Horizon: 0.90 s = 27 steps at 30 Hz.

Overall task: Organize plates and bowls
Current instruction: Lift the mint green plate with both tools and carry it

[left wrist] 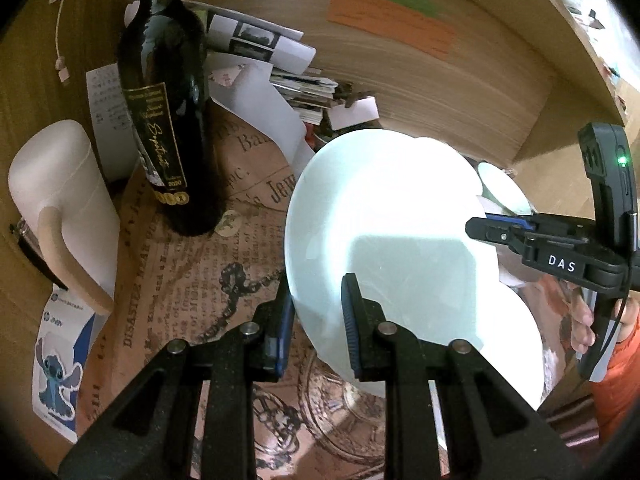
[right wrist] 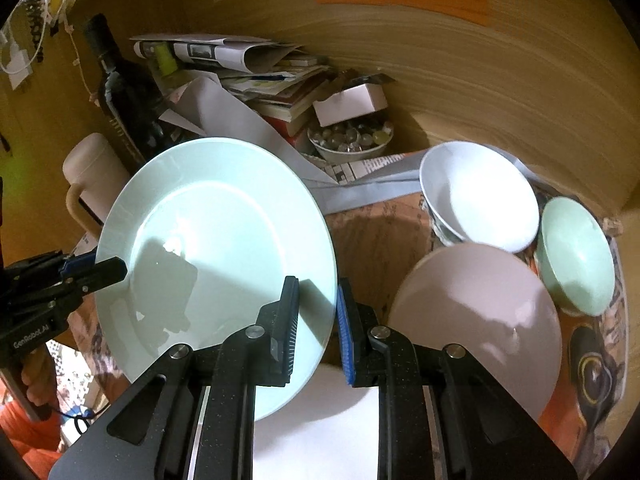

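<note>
A pale green plate (right wrist: 224,240) is held tilted above the table, gripped at both edges. My left gripper (left wrist: 318,316) is shut on its near rim, with the plate (left wrist: 384,232) filling the left wrist view. My right gripper (right wrist: 318,328) is shut on the plate's right rim; it also shows in the left wrist view (left wrist: 486,226). My left gripper shows in the right wrist view (right wrist: 108,266) at the plate's left edge. A pink plate (right wrist: 480,320), a white bowl (right wrist: 480,196) and a green bowl (right wrist: 576,256) sit at the right. A white plate (right wrist: 316,428) lies below.
A dark wine bottle (left wrist: 164,116) and a white jug (left wrist: 60,200) stand at the left. Stacked papers and books (right wrist: 256,76) and a bowl of glass beads (right wrist: 352,144) sit at the back against the wooden wall (right wrist: 480,80). Printed paper (left wrist: 192,280) covers the table.
</note>
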Each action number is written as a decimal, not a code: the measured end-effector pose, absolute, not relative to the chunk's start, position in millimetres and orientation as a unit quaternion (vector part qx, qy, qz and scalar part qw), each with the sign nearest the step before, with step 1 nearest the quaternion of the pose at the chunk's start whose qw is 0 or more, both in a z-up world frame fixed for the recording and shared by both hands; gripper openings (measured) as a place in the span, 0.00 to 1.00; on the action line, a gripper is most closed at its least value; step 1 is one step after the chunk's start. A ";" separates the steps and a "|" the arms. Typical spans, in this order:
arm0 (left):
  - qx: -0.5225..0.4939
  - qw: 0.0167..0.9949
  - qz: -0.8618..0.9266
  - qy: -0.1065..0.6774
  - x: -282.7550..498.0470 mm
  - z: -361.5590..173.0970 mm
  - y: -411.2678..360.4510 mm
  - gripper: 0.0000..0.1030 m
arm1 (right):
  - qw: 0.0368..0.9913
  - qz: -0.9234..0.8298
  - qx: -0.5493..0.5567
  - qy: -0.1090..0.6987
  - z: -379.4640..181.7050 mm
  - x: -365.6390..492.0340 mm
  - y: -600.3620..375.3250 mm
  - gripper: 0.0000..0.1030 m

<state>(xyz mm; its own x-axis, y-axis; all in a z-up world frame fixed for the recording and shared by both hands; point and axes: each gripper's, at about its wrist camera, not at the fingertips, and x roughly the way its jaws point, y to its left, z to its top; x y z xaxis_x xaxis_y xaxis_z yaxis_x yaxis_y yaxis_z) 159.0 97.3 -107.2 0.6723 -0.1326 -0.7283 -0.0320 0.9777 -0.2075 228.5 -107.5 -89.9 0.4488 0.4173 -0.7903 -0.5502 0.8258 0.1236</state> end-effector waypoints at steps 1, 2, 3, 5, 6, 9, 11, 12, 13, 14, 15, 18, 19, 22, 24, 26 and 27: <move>-0.101 0.909 -0.029 0.404 156.6 -107.1 94.9 0.22 | 0.848 0.286 -0.074 0.439 -90.3 226.4 -109.6 0.16; -0.100 0.909 -0.030 0.403 154.4 -106.7 92.6 0.22 | 0.849 0.285 -0.073 0.439 -90.7 223.2 -113.0 0.16; -0.099 0.909 -0.030 0.403 151.5 -106.7 89.4 0.22 | 0.850 0.284 -0.072 0.438 -90.4 219.9 -115.7 0.16; -0.097 0.910 -0.032 0.403 148.7 -105.8 85.9 0.22 | 0.851 0.282 -0.067 0.438 -91.5 215.6 -122.3 0.16; -0.097 0.910 -0.033 0.402 147.3 -104.9 84.1 0.22 | 0.852 0.281 -0.065 0.437 -91.3 213.5 -124.7 0.16; -0.098 0.910 -0.038 0.402 144.2 -102.5 80.4 0.22 | 0.854 0.279 -0.058 0.436 -90.6 206.5 -133.2 0.16; -0.096 0.910 -0.041 0.402 141.7 -101.0 77.1 0.22 | 0.855 0.277 -0.054 0.435 -90.6 202.0 -138.4 0.16; -0.095 0.910 -0.042 0.402 140.8 -100.4 75.6 0.22 | 0.855 0.276 -0.052 0.435 -90.9 200.3 -140.3 0.16; -0.094 0.910 -0.043 0.403 140.3 -99.6 74.2 0.22 | 0.856 0.276 -0.050 0.435 -91.2 198.5 -142.5 0.16; -0.093 0.909 -0.044 0.403 139.4 -99.3 72.4 0.22 | 0.856 0.275 -0.048 0.435 -91.6 196.7 -144.7 0.16; -0.092 0.909 -0.044 0.403 139.0 -99.0 71.4 0.22 | 0.856 0.275 -0.046 0.435 -92.2 194.8 -147.0 0.16; -0.090 0.909 -0.048 0.405 136.0 -101.4 65.2 0.22 | 0.856 0.273 -0.041 0.437 -94.5 190.5 -153.8 0.16; -0.090 0.908 -0.049 0.406 135.4 -102.2 63.4 0.22 | 0.856 0.272 -0.040 0.438 -95.3 189.4 -155.7 0.16; -0.091 0.906 -0.053 0.409 134.6 -105.3 57.9 0.22 | 0.856 0.269 -0.035 0.440 -97.9 184.5 -164.0 0.16; -0.089 0.905 -0.057 0.412 134.1 -107.5 53.4 0.22 | 0.857 0.266 -0.032 0.441 -99.6 181.3 -168.5 0.16; -0.087 0.904 -0.060 0.415 134.3 -110.0 48.6 0.22 | 0.857 0.264 -0.030 0.441 -100.9 178.6 -173.2 0.16; -0.086 0.903 -0.061 0.416 133.8 -111.0 46.4 0.22 | 0.857 0.262 -0.028 0.442 -101.2 177.8 -175.0 0.16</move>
